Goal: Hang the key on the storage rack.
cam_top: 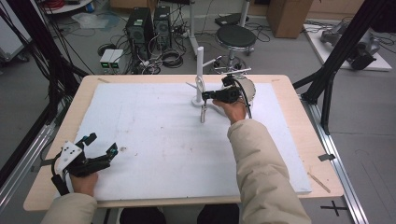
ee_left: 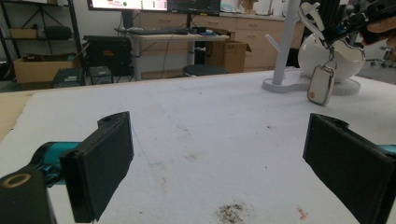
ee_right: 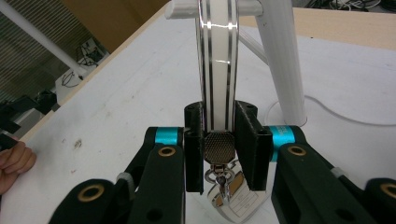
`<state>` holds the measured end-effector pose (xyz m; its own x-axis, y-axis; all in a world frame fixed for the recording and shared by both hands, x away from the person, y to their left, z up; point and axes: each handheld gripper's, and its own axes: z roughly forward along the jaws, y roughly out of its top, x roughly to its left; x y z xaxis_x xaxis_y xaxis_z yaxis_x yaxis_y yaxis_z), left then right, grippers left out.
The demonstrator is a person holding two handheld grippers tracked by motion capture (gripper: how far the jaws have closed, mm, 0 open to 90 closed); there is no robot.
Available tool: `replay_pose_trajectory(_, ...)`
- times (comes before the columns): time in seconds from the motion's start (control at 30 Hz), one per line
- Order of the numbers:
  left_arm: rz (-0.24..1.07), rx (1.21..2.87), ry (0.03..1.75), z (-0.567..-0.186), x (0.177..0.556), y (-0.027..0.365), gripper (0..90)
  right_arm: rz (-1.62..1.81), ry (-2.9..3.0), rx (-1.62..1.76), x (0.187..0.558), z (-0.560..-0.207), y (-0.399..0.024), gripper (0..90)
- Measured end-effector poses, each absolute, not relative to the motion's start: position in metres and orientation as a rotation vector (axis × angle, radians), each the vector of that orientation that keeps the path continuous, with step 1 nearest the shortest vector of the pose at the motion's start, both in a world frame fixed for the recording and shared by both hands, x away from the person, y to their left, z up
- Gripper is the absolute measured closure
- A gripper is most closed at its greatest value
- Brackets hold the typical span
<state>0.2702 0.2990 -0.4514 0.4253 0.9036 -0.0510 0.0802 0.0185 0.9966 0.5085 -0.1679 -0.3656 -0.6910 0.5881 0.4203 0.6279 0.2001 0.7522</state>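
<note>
Right gripper [ee_right: 219, 147] has its jaws clamped on a metal carabiner clip [ee_right: 217, 70], up at the white peg stand [cam_top: 199, 77] near the table's far edge; a key fob [ee_left: 321, 84] dangles below the clip, just beside the stand's base. Left gripper [cam_top: 99, 144] rests at the near left corner of the white foam mat [cam_top: 154, 140], jaws spread wide with nothing between them, well apart from the stand.

A shiny metal carabiner [ee_right: 217, 70] stands upright at the far middle of the table, its top loop at a peg of the white stand [cam_top: 200, 70]. A pale tag [ee_left: 321, 85] with a metal rim dangles from its lower end, just above the white mat.
</note>
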Motion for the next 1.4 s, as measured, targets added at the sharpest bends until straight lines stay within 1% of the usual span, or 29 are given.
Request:
replay_pose_trajectory(0.13, 0.816, 1.413, 0.946, -0.451, 0.270, 0.299, 8.9, -1.525, -2.430, -1.222, 0.508, -0.365, -0.166, 73.9)
replay_pose_trajectory(0.2, 0.818, 1.415, 0.945, -0.451, 0.270, 0.299, 9.0, -1.527, -2.459, -1.213, 0.507, -0.365, -0.165, 70.9)
replay_pose_trajectory(0.23, 0.817, 1.414, 0.945, -0.451, 0.270, 0.299, 9.0, -1.527, -2.459, -1.213, 0.507, -0.365, -0.165, 70.9)
replay_pose_trajectory(0.3, 0.819, 1.418, 0.944, -0.451, 0.270, 0.299, 8.9, -1.526, -2.500, -1.207, 0.506, -0.364, -0.163, 58.4)
replay_pose_trajectory(0.33, 0.819, 1.419, 0.945, -0.451, 0.271, 0.299, 9.0, -1.520, -2.524, -1.182, 0.505, -0.363, -0.162, 49.8)
replay_pose_trajectory(0.37, 0.817, 1.419, 0.946, -0.451, 0.271, 0.299, 8.9, -1.522, -2.530, -1.171, 0.504, -0.362, -0.161, 46.1)
replay_pose_trajectory(0.4, 0.818, 1.419, 0.946, -0.451, 0.271, 0.298, 8.9, -1.522, -2.530, -1.171, 0.504, -0.362, -0.161, 46.1)
replay_pose_trajectory(0.5, 0.823, 1.425, 0.940, -0.451, 0.270, 0.298, 9.0, -1.546, -2.545, -1.105, 0.500, -0.358, -0.159, 34.2)
replay_pose_trajectory(0.53, 0.824, 1.424, 0.938, -0.451, 0.270, 0.298, 8.9, -1.561, -2.546, -1.074, 0.499, -0.357, -0.159, 27.3)
replay_pose_trajectory(0.57, 0.824, 1.423, 0.938, -0.451, 0.270, 0.298, 9.0, -1.605, -2.527, -1.009, 0.497, -0.354, -0.158, 17.2)
replay_pose_trajectory(0.63, 0.819, 1.422, 0.942, -0.451, 0.271, 0.298, 9.0, -1.602, -2.550, -0.951, 0.490, -0.347, -0.156, 10.8)
replay_pose_trajectory(0.7, 0.821, 1.425, 0.941, -0.451, 0.271, 0.298, 9.0, -1.594, -2.627, -0.922, 0.482, -0.339, -0.157, 8.4)
replay_pose_trajectory(0.77, 0.824, 1.427, 0.940, -0.451, 0.271, 0.298, 8.9, -1.614, -2.659, -0.882, 0.475, -0.333, -0.160, 0.7)
replay_pose_trajectory(0.9, 0.824, 1.426, 0.940, -0.451, 0.270, 0.298, 8.9, -1.741, -2.652, -0.875, 0.463, -0.321, -0.177, 0.5)
replay_pose_trajectory(0.93, 0.824, 1.426, 0.938, -0.451, 0.270, 0.297, 9.0, -1.790, -2.655, -0.880, 0.456, -0.319, -0.186, 0.5)
replay_pose_trajectory(1.07, 0.826, 1.426, 0.938, -0.451, 0.270, 0.297, 9.0, -1.829, -2.655, -0.881, 0.446, -0.319, -0.202, 0.5)
replay_pose_trajectory(1.23, 0.831, 1.428, 0.933, -0.451, 0.270, 0.297, 8.9, -1.918, -2.703, -0.891, 0.426, -0.325, -0.232, 0.5)
replay_pose_trajectory(1.4, 0.831, 1.431, 0.933, -0.451, 0.270, 0.297, 9.0, -2.009, -2.693, -0.907, 0.405, -0.341, -0.262, 0.5)
